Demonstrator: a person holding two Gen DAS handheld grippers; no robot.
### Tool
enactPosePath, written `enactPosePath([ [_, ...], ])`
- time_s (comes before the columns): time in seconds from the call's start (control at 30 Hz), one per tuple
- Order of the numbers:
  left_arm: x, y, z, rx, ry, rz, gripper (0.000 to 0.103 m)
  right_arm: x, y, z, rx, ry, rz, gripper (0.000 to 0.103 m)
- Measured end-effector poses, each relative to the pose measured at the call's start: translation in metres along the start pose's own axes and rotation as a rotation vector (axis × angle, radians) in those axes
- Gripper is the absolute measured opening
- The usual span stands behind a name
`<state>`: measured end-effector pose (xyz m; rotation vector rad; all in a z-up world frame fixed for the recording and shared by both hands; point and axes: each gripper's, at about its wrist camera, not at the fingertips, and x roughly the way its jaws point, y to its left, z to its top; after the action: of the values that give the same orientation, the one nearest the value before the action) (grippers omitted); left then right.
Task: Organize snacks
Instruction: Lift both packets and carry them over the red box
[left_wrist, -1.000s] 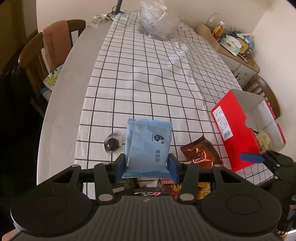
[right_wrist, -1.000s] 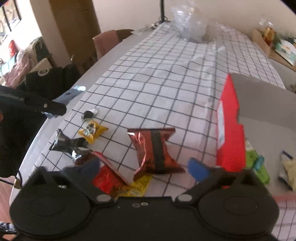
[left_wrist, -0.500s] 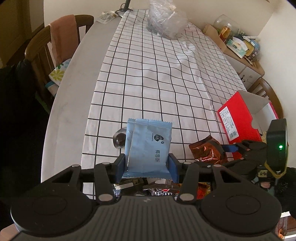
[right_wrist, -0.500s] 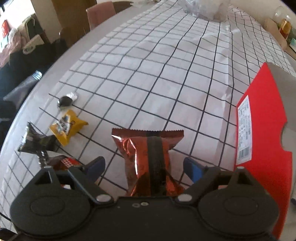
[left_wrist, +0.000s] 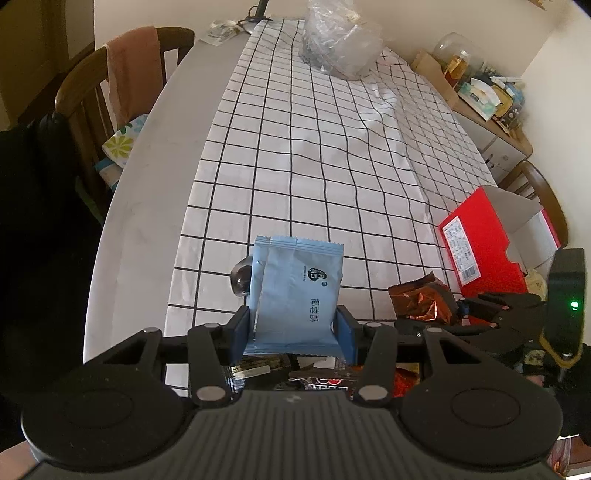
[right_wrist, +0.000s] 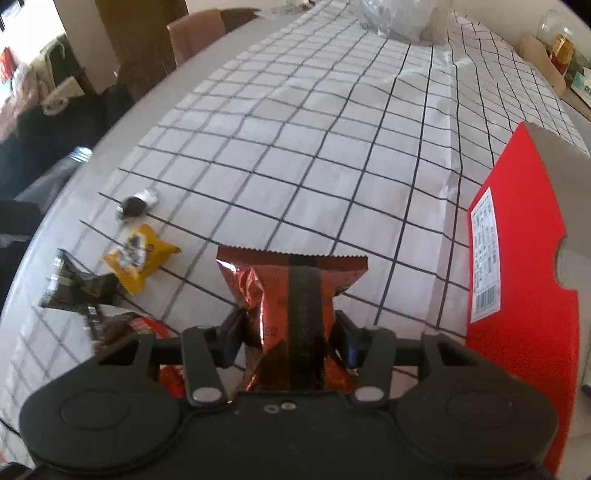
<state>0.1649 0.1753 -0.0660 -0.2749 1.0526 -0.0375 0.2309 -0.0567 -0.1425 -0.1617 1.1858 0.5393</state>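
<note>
- Left wrist view: my left gripper (left_wrist: 294, 329) points steeply down over the near end of the table, and its jaws are clamped on one light blue snack packet (left_wrist: 297, 291), which stands upright between the blue pads.
- Behind the packet's left edge a small dark wrapped candy (left_wrist: 241, 279) lies on the checked tablecloth (left_wrist: 314, 155), near the cloth's left border.
- At the right I see my right gripper (left_wrist: 456, 308) low over the cloth, with a copper-red foil snack bag (left_wrist: 419, 300) at its fingers. Just beyond it one open red box (left_wrist: 480, 247) sits at the table's right edge.
- A heap of wrappers lies under my left gripper; I cannot count them.
- A crumpled clear plastic bag (left_wrist: 340, 48) rests at the far end of the table.
- Right wrist view: my right gripper (right_wrist: 290, 339) tilts steeply down, its jaws have just been closing, and they now pinch the copper-red foil snack bag (right_wrist: 291, 291) at its lower half; the bag's crimped top points away from me.
- The red box (right_wrist: 517, 258) stands just right of it.
- To the left on the cloth I count one yellow packet (right_wrist: 142, 254), one dark wrapped candy (right_wrist: 138, 205), one black wrapper (right_wrist: 75, 286) and a red wrapper (right_wrist: 149, 326) partly hidden by the gripper.
</note>
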Motion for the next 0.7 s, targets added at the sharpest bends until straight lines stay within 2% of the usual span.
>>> enactPosePath([
  [0.17,-0.007,-0.010,-0.001,0.015,-0.013,-0.007,0.047,-0.034,-0.004,-0.005,0.038,-0.057,0.038,0.050],
  [0.33,-0.018,-0.032,0.001,0.052,-0.036,-0.024,0.047,-0.071,-0.016,-0.015,0.081,-0.102,0.041,0.050],
  [0.7,-0.027,-0.119,0.001,0.157,-0.071,-0.075,0.048,-0.142,-0.071,-0.037,0.158,-0.195,0.027,0.050],
])
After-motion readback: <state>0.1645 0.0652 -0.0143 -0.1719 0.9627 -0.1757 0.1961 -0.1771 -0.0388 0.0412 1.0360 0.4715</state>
